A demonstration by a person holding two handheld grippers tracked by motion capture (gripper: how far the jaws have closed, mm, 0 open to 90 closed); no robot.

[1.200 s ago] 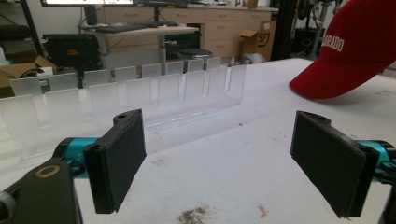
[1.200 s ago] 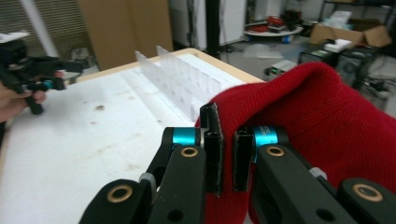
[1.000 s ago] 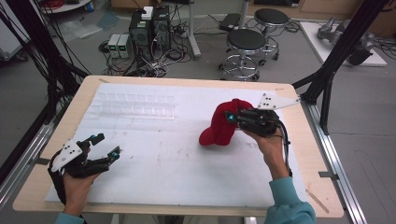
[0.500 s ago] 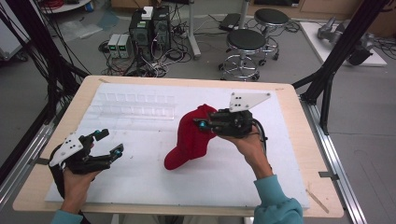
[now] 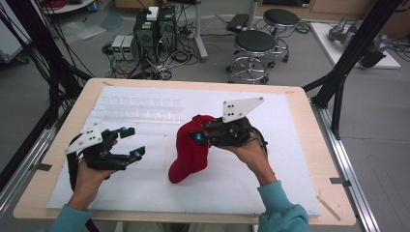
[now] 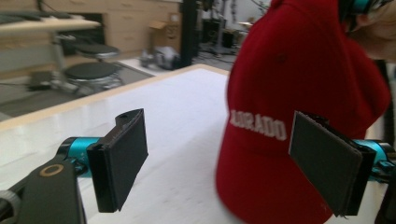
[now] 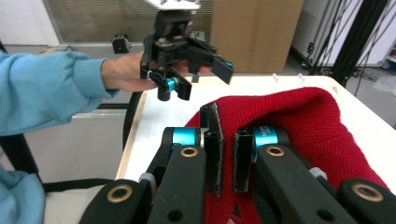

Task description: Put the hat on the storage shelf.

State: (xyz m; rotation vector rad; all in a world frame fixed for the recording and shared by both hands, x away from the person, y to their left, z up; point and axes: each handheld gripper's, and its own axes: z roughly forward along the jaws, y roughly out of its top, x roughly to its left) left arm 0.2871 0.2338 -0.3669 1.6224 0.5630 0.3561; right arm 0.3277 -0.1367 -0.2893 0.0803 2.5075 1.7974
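Observation:
A red cap (image 5: 191, 150) with white lettering hangs over the middle of the white mat (image 5: 290, 145), its brim pointing down at the mat. My right gripper (image 5: 197, 136) is shut on the cap's edge; in the right gripper view (image 7: 225, 158) the two pads pinch the red fabric (image 7: 303, 121). At the left, my left gripper (image 5: 133, 142) is open and points toward the cap, a short way from it. In the left gripper view its pads (image 6: 121, 158) stand wide apart (image 6: 224, 163) with the cap (image 6: 299, 79) just beyond them. The right gripper view also shows the left gripper (image 7: 203, 79) farther off.
A clear plastic compartment tray (image 5: 140, 108) lies at the back left of the mat. The wooden table edge (image 5: 58, 140) runs around the mat. Two stools (image 5: 256, 43) and computer boxes (image 5: 154, 29) stand on the floor behind the table.
My right gripper has carried the cap leftward from the right side to the middle of the mat. The left gripper has risen a little and come toward the cap.

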